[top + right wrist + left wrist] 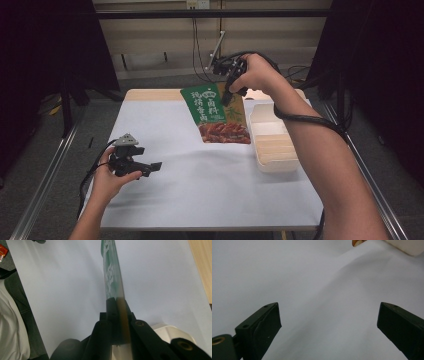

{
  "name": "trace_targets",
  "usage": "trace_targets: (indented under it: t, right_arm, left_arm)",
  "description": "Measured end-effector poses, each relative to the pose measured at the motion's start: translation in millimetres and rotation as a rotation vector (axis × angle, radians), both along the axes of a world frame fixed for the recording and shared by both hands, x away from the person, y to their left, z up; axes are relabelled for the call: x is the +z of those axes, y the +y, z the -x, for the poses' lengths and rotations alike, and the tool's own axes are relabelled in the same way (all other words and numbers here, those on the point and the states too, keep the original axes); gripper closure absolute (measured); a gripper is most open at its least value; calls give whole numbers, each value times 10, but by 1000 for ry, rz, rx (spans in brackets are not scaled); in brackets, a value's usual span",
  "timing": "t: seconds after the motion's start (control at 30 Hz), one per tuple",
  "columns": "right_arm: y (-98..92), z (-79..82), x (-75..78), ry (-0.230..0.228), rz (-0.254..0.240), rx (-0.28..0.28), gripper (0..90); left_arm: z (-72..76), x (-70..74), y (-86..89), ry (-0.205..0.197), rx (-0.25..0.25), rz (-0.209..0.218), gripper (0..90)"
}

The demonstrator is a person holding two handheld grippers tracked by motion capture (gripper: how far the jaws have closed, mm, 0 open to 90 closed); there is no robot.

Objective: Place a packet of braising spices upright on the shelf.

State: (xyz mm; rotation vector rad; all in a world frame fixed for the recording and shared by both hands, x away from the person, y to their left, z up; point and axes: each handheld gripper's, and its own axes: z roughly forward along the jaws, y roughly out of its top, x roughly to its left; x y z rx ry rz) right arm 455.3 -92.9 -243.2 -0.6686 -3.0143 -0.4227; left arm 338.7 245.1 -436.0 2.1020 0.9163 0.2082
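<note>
A green food packet [216, 115] with white characters and a picture of reddish meat hangs tilted over the far middle of the table. My right gripper [226, 98] is shut on its upper edge, held from above by the right hand. In the right gripper view the packet [111, 272] shows edge-on, clamped between the two black jaws at my right gripper [118, 305]. My left gripper [156, 166] stands open low over the near left of the white table [200, 190], with nothing between its jaws; in its own view my left gripper [329, 322] faces bare white surface.
A white plastic tray [272, 137] with compartments sits at the right side of the table; its corner [409, 246] shows in the left gripper view. A wooden strip [150, 94] runs along the far edge. Cables trail behind the table.
</note>
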Motion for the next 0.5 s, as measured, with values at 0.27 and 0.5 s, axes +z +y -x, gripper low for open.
trace_targets:
  t: [0.27, 0.5]
  right_arm:
    - [-41, -98, 90, -2, -6, -10, 900]
    - [-144, -182, 128, -10, -15, -21, 900]
  left_arm:
    - [-10, -14, 4, 10, -6, 1, 49]
    - [-15, -31, 7, 17, -8, -3, 49]
